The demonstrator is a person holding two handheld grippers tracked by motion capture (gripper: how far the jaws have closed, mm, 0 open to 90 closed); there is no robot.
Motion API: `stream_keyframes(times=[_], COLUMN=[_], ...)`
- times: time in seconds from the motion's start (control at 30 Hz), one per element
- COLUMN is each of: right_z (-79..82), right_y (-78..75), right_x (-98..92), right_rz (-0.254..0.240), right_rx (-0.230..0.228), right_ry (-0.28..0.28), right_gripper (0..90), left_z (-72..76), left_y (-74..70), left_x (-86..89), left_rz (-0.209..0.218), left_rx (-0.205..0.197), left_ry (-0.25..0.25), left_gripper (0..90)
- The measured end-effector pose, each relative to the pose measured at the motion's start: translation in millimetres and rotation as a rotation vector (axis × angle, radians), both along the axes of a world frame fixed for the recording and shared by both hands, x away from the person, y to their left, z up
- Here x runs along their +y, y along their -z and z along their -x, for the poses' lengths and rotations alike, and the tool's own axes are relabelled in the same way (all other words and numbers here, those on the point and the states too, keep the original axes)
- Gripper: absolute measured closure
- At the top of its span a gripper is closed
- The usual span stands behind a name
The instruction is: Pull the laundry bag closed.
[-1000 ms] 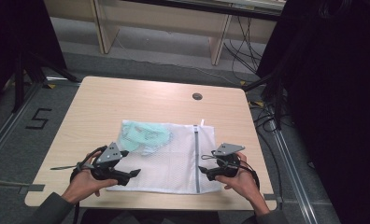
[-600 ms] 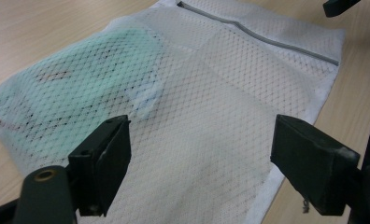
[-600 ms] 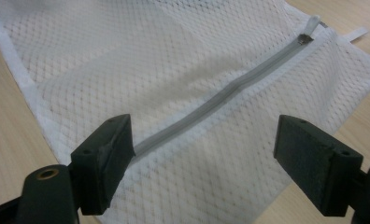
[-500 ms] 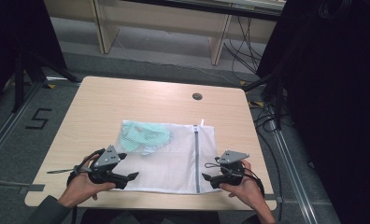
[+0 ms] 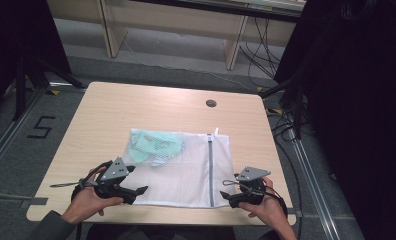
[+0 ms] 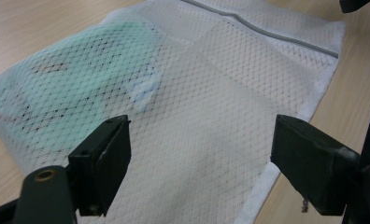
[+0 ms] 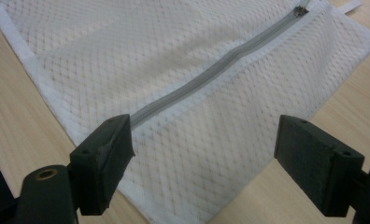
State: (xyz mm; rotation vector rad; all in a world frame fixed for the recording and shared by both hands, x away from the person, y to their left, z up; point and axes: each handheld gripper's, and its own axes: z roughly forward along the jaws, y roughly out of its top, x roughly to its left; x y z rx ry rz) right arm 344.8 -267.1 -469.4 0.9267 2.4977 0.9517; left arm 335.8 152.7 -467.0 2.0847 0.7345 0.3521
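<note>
A white mesh laundry bag lies flat on the wooden table, with a grey zipper running along its right part. A mint-green garment shows through the mesh at its far left corner. My left gripper hovers open over the bag's near left corner. In the left gripper view the gripper spans bare mesh, with the green garment beyond. My right gripper is open at the near right corner. In the right gripper view the gripper frames the zipper and bag edge.
A round cable hole sits near the table's far edge. The table's front edge runs just under both hands. On the floor to the left is a painted "5"; cables and dark equipment stand to the right.
The right gripper has drawn back toward the table's front edge, off the bag's right side to its near corner. The left gripper has shifted only slightly. The bag lies as before.
</note>
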Motion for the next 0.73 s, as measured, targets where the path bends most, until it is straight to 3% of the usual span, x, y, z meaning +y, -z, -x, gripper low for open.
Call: stream_keyframes(times=[0.1,0.13,0.17,0.2,0.23,0.3,0.73], right_z=[1.7,2.9,4.7,5.0,6.8,6.7,5.2], right_y=[0.7,3.6,1.0,4.3,2.1,2.7,3.2], right_x=[-1.4,-2.3,-3.8,-3.0,-3.7,-4.5,-5.5], right_rz=[0.004,-0.007,0.013,-0.009,0.005,0.015,0.017], right_rx=[0.004,-0.022,0.013,-0.020,0.014,0.013,0.008], right_ry=[0.004,0.014,0.011,0.019,0.018,0.013,0.010], right_gripper=[20.1,20.1,20.1,20.1,20.0,19.9,19.9], left_z=[-0.3,-0.8,-0.8,-1.2,-1.0,-1.0,-1.4], left_y=[1.2,0.6,0.6,-0.2,1.5,0.9,0.7], left_x=[-0.7,0.3,0.3,1.5,-0.4,-0.2,-0.2], left_rz=[0.005,0.008,0.008,-0.010,0.016,-0.007,-0.010], left_rx=[-0.012,-0.009,-0.009,-0.008,-0.015,-0.018,-0.017], left_ry=[-0.007,-0.005,-0.005,0.002,-0.010,0.000,0.003], left_gripper=[19.7,19.7,19.7,19.7,19.7,19.7,19.7])
